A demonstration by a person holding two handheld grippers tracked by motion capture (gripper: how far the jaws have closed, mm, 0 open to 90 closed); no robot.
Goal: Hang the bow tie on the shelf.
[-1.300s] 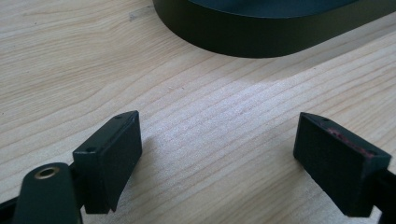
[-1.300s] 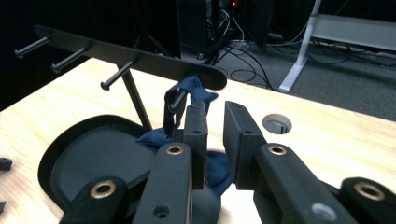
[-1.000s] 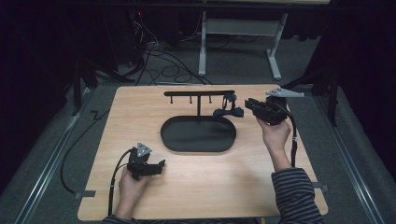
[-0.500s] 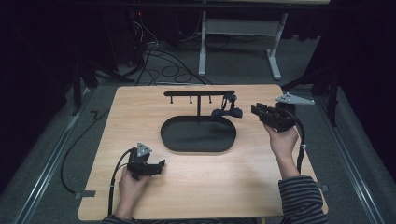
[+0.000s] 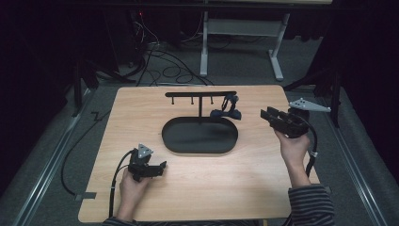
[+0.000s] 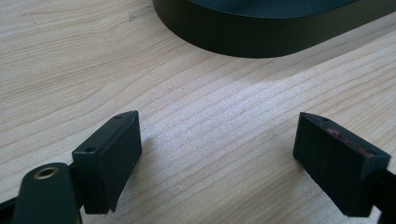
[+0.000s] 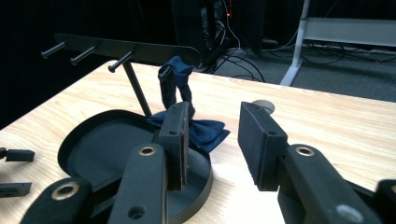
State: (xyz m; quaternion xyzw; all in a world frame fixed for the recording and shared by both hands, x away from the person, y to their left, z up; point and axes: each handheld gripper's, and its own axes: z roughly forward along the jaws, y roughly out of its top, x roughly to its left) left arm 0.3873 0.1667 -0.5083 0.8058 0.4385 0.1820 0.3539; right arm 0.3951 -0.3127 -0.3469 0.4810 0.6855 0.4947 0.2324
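A light wooden tabletop [image 5: 197,188] with a fine straight grain stands on grey carpet [image 5: 47,155]; a strip of dark tape [image 5: 88,195] sits at its near left corner; pale rails [image 5: 42,174] run along the floor at either side; beyond the far edge black cables [image 5: 160,61] lie tangled beside a white desk frame [image 5: 204,47]; a small red light [image 5: 140,14] glows in the dark behind.

The right tool [image 7: 210,140], jaws parted with nothing between them, faces a black oval tray [image 7: 93,149] on the wooden tabletop [image 7: 336,121]. A navy bow tie [image 7: 203,130] drapes from the pegged rack [image 7: 126,49] onto the tray's rim.
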